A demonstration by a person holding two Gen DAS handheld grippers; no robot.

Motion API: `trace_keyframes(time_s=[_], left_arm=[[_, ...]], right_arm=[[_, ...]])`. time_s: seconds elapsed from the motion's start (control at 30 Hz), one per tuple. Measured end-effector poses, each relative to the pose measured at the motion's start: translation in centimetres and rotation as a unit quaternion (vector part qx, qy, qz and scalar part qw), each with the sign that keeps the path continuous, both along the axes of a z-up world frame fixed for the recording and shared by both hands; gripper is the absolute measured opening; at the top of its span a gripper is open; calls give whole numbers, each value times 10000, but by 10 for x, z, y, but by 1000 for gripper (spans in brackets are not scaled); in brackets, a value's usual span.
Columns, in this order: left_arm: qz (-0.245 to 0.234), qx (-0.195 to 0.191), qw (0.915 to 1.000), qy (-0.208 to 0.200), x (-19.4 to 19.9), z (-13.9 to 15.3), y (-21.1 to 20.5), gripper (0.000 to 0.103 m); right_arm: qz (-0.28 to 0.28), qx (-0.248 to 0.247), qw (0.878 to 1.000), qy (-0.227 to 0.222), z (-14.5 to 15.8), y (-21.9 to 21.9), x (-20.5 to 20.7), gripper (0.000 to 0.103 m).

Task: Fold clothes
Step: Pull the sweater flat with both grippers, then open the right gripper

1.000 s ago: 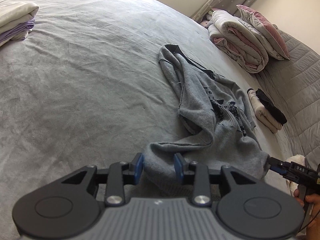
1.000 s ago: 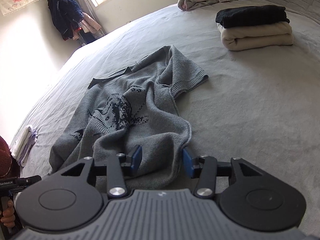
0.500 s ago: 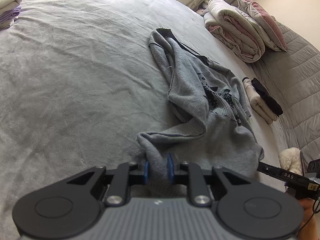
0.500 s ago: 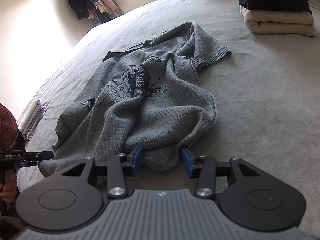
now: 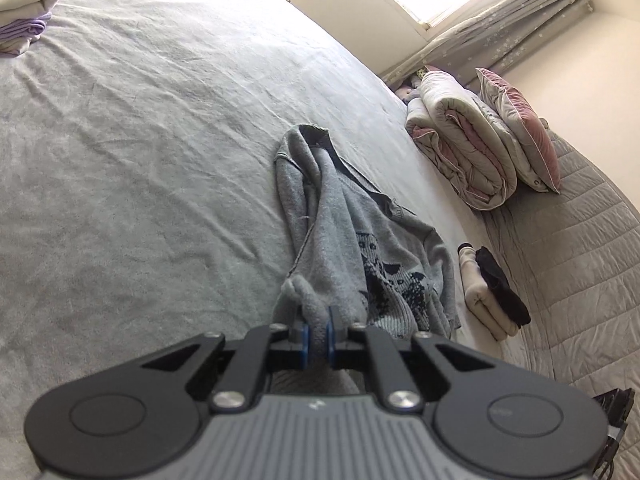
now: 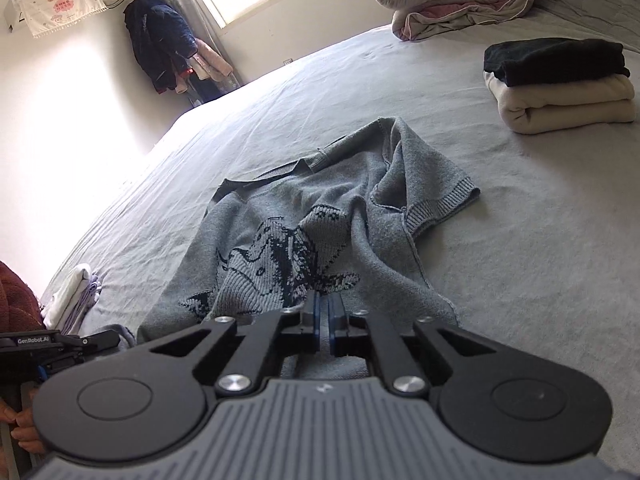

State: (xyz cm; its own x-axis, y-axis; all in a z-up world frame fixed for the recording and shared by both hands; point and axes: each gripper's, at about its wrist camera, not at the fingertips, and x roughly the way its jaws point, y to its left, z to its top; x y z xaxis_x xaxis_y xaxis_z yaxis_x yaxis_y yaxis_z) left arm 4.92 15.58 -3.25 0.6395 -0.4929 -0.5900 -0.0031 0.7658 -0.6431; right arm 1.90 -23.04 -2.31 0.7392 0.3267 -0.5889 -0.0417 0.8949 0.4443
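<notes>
Grey bedding covers the bed (image 5: 140, 128), with a window and curtain beyond its far edge and a rolled quilt (image 5: 460, 156) at its far right corner. One second ago both tongs stood spread on either side of the near hem of the grey sweater (image 6: 320, 220); half a second ago the left pair had pinched it while the right pair was still spread. Now the left tongs (image 5: 316, 334) are pressed together on a bunched fold of hem, and the right tongs (image 6: 324, 330) are pressed together on the hem's other end. The sweater lies crumpled mid-bed, collar toward the far edge, its near edge raised off the bedding. With both ends gripped, the garment can probably be pulled taut and spread or folded over. Folded stacks (image 6: 560, 84) sit toward the right edge.
</notes>
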Motion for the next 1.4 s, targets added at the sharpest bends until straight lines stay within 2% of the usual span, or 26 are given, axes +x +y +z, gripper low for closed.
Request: trace_keyframes(time_s=[0.07, 0.17, 0.33, 0.47, 0.67, 0.87, 0.93, 0.97, 1.03, 1.27, 1.4], left_arm=[[-24, 32, 10000, -14, 1, 1, -3, 8], [-60, 100, 9999, 3, 5, 0, -4, 8], [-26, 81, 9999, 99, 10, -3, -5, 8], [29, 159, 9998, 73, 11, -2, -7, 8], [-55, 382, 9993, -14, 10, 0, -16, 8], [-56, 403, 9992, -7, 11, -1, -19, 8], [-57, 416, 9991, -10, 11, -1, -21, 8], [-49, 421, 9991, -9, 11, -1, -21, 8], [-21, 424, 9991, -7, 12, -2, -19, 8], [248, 482, 9985, 25, 13, -5, -3, 8], [453, 522, 9975, 112, 14, -9, 10, 8]], right_arm=[[104, -63, 9999, 57, 1, -2, -5, 18], [124, -158, 9993, 301, -4, -8, -10, 49], [204, -283, 9973, 652, -14, -18, -18, 49], [104, -8, 9944, 1049, -19, -31, -18, 49], [402, -292, 9900, 1319, -28, -18, -18, 50], [650, -273, 9919, 1052, -35, 1, -12, 51], [687, -229, 9928, 954, -37, 5, -8, 47], [671, -179, 9935, 905, -37, 7, -5, 33], [654, -77, 9945, 820, -36, 9, 1, 17], [507, 211, 9984, 154, -10, 10, 14, 12], [278, 278, 9992, -43, -5, 8, 29, 10]])
